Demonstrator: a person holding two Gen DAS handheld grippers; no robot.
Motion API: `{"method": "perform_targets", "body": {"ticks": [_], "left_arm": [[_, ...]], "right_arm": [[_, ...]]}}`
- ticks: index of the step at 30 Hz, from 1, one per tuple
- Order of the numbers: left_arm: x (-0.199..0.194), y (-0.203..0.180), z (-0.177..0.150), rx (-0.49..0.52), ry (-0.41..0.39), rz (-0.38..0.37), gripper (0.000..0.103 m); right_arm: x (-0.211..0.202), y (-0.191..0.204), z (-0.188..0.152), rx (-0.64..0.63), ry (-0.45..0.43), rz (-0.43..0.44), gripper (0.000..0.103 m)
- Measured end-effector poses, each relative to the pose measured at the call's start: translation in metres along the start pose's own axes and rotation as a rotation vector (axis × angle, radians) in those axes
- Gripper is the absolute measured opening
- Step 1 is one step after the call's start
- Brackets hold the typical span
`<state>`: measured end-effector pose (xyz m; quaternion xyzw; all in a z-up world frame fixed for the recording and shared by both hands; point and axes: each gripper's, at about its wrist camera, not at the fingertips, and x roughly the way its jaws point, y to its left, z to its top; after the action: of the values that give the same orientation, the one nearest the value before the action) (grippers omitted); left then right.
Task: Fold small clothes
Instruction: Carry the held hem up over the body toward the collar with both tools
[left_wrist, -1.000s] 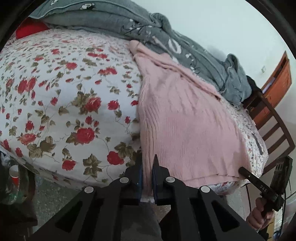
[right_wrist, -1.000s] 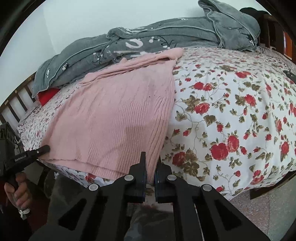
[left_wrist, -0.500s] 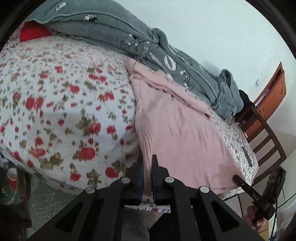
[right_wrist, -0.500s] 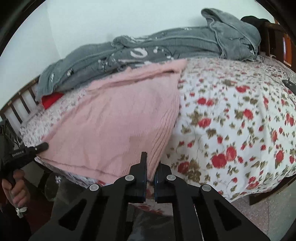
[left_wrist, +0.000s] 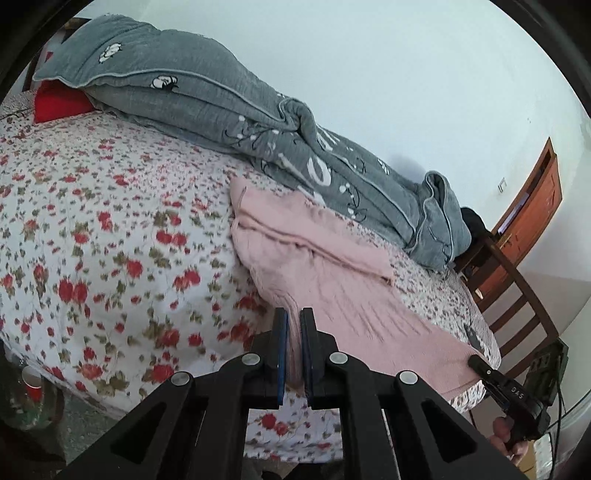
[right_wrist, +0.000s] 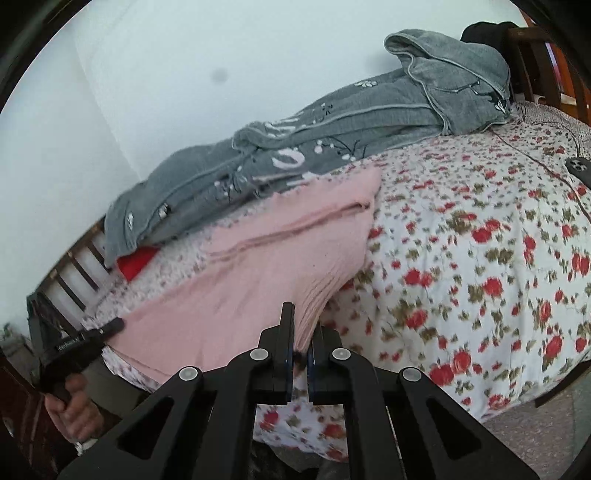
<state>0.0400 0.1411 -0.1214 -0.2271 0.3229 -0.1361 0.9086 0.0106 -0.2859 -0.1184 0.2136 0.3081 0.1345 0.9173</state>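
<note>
Two grippers, each clamped on the near hem of one pink sweater. Biggest thing first: bed w/ rose-print cover (left_wrist: 110, 258) fills most of both frames, lower left half of left wrist view and whole right side of right wrist view (right_wrist: 480, 258). Next, grey quilt (left_wrist: 229, 110) bunched along the far edge by the wall, running upper left to mid right in left view; in right view it (right_wrist: 332, 122) runs from mid left up to upper right. Pink sweater (left_wrist: 332, 280) lies on the cover just in front of the quilt, spread centre to lower right in left view, far end folded in ridges, near end lifted off the bed edge. In right view it (right_wrist: 258, 277) spans centre to lower left.

Left gripper (left_wrist: 293, 325) sits bottom centre of its frame, jaws nearly together w/ a strip of pink knit pinched between the blue pads. Right gripper (right_wrist: 301, 332) bottom centre of its view, jaws likewise closed on the sweater's ribbed edge. Each gripper also shows in the other's frame, tip at the opposite hem corner: right one at lower right edge, left one at lower left.

Smaller bits: wooden chair (left_wrist: 517, 306) at right edge of left view, red pillow (left_wrist: 59, 101) upper left under the quilt, phone (right_wrist: 578, 168) at right edge on the cover.
</note>
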Motion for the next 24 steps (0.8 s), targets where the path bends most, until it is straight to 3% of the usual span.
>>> {"method": "perform_targets", "body": {"ticks": [13,24], "left_arm": [[0.015,0.002,0.058,-0.029,-0.056,0.006,0.008],[0.077,0.014,0.110,-0.057,-0.097,0.028,0.007]], "right_arm": [[0.021,0.013,0.066,0.041,-0.034,0.076,0.005],[0.096,-0.003,0.117,0.060,-0.018,0.082,0.005]]}}
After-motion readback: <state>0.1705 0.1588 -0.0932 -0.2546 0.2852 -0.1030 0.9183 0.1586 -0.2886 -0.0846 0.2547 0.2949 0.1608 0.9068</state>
